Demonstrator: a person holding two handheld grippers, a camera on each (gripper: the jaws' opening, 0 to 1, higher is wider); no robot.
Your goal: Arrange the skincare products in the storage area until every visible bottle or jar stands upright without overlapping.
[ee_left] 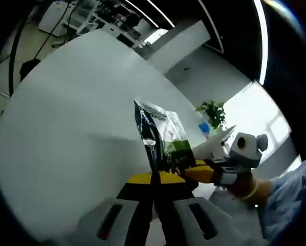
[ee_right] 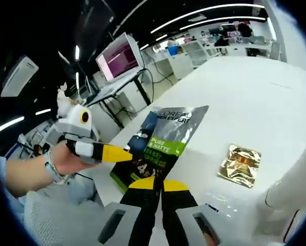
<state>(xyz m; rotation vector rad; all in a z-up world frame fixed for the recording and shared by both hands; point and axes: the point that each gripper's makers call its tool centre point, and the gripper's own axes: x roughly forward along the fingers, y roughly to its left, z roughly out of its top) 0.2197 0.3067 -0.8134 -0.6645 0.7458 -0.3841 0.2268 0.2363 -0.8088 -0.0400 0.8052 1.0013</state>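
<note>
A flat skincare sachet [ee_left: 161, 134], dark and silver with a green band, is held up above the white table [ee_left: 66, 128]. My left gripper [ee_left: 153, 179] is shut on its near edge. My right gripper [ee_left: 196, 170] reaches in from the right with its yellow-tipped jaws closed on the sachet's lower side. In the right gripper view the same sachet [ee_right: 160, 141] reads "Pure & Matte". My right gripper [ee_right: 157, 183] is shut on its bottom edge, and my left gripper [ee_right: 126, 152] pinches its left side.
A small gold foil sachet [ee_right: 239, 164] lies flat on the table [ee_right: 255, 87]. A white rounded object [ee_right: 292, 190] stands at the right edge. A person's hand [ee_right: 61, 161] holds the left gripper. Desks with a monitor [ee_right: 119, 56] and a potted plant [ee_left: 213, 113] stand beyond.
</note>
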